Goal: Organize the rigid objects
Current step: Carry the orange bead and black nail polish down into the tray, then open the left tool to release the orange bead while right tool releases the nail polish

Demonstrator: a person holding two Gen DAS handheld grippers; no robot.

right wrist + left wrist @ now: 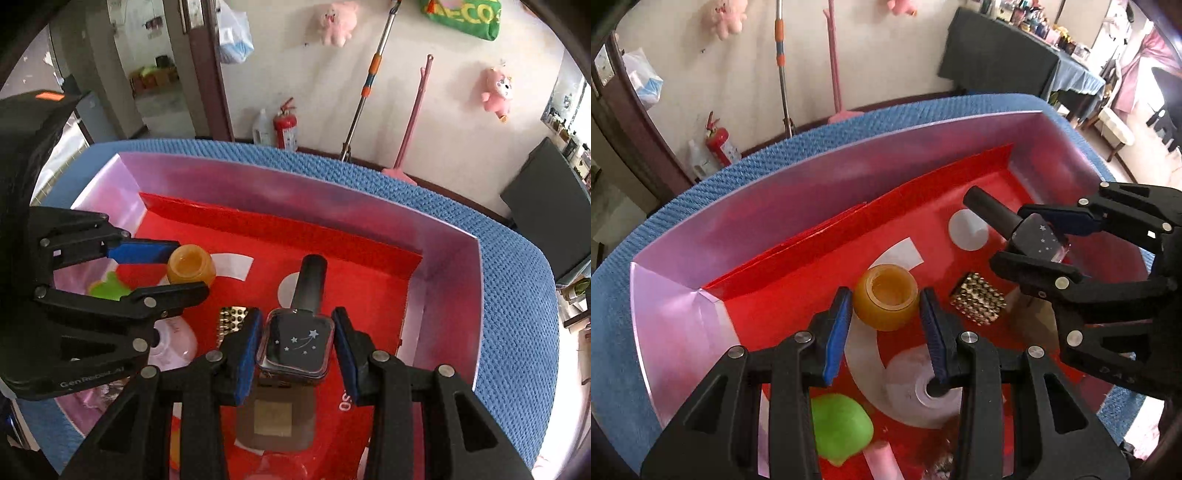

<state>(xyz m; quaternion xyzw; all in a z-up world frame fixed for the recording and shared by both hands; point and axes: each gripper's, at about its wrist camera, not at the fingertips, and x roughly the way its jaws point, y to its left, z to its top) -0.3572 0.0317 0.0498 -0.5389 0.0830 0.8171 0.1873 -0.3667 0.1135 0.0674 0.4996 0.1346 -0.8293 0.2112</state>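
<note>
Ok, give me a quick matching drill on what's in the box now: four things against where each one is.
Things:
1. amber jar
2. dark starred bottle
3. studded block
4. green toy

Places:
A. between the right gripper's pads
B. on the red liner, between jar and bottle
C. below the left gripper's left finger, left wrist view
D. between the left gripper's pads

Pairs: 1-D, 2-A, 3-B, 4-C

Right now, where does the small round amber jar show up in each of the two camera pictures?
Left wrist view: the small round amber jar sits centre, between this camera's own blue-padded fingers.
Right wrist view: left of centre, between the other tool's fingers.
Shared landmark: studded metal cube.
</note>
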